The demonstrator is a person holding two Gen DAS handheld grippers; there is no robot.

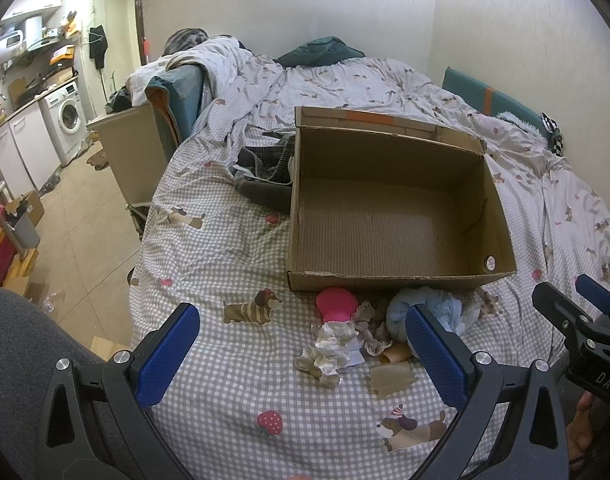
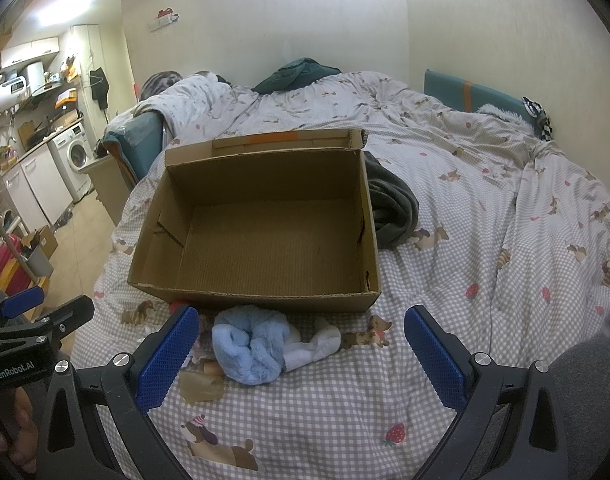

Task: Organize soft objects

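cardboard box [image 1: 389,208] sits open-topped on the bed [image 1: 225,248], centre of the left wrist view, its floor bare. checked bedsheet with dog and strawberry prints under everything.

soft things lie in a loose cluster just below the box's near wall, lower centre of frame: pink plush piece [image 1: 337,304] touching the box front; cream crumpled cloth [image 1: 329,348] below it; light blue fluffy item [image 1: 429,308] to its right; small tan bits near the lower edge of the cluster, too small to identify. none of them are inside the box.

left gripper [image 1: 305,356]: blue pads spread wide, nothing between them, hovering over the cluster. its right pad partly covers the blue fluffy item in this view.

right gripper [image 2: 301,360]: jaws likewise wide apart, empty, with the blue fluffy item directly between and beyond the pads, not touched.

dark grey garment [image 2: 393,208] lies bunched against the box's side, middle right of the right wrist view.

washing machine [image 1: 69,114] at the left edge of frame, with kitchen counters beside it.
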